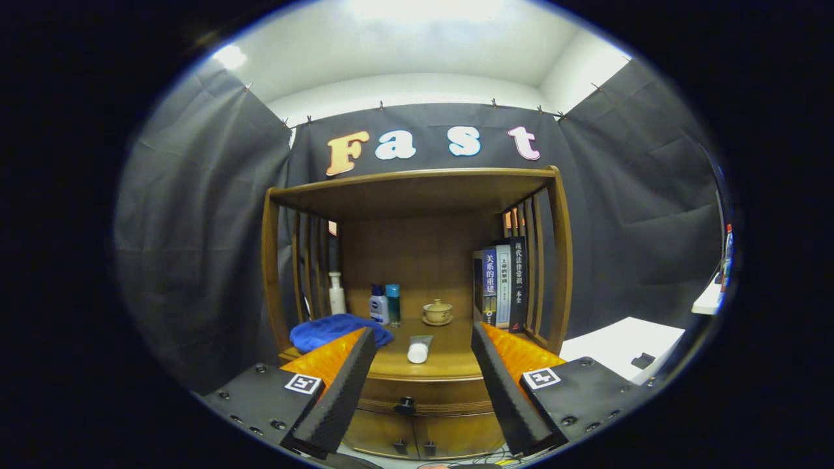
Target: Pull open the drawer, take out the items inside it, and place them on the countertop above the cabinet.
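A wooden cabinet [417, 381] stands ahead of me, its drawer [427, 394] closed, with a dark knob [404, 405] in the middle of its front. On the countertop [443, 355] above the drawer lies a white tube [418, 349], end toward me. My gripper [423, 342] is open and holds nothing. Its fingers frame the countertop, and the knob sits lower down in the gap between them, some way ahead.
A blue cloth [333, 329] lies on the countertop by my left finger. Farther back stand a white pump bottle [337, 294], two small bottles [385, 303] and a lidded cup on a saucer [437, 312]. Books [502, 284] stand at the right. Two lower doors [417, 435] sit under the drawer. A white table [629, 344] is at the right.
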A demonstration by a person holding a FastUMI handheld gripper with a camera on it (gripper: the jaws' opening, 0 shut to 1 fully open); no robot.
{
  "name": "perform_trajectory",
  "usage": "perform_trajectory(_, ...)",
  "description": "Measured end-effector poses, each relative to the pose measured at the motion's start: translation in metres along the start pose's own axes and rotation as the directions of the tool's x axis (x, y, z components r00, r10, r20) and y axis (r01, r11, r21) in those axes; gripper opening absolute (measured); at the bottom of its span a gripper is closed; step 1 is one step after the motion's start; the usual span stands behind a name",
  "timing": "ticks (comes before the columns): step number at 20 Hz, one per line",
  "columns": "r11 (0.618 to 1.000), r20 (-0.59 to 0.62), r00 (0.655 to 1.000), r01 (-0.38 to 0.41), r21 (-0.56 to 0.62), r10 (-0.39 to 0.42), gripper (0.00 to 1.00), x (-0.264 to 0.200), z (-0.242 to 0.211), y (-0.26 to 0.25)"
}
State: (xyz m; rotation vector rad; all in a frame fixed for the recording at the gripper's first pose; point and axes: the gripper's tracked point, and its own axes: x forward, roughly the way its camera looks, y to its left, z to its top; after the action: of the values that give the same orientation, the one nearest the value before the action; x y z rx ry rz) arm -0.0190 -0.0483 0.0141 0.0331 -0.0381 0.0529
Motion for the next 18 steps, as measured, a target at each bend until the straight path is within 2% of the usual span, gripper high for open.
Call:
perform_trajectory(3,0.999,0.039,0.999,0.031,0.022,-0.032,0.96,0.001,0.006,-0.009)
perform_trajectory(18,0.998,0.006,1.0,0.014,0.061,-0.014,0.97,0.008,-0.007,-0.006)
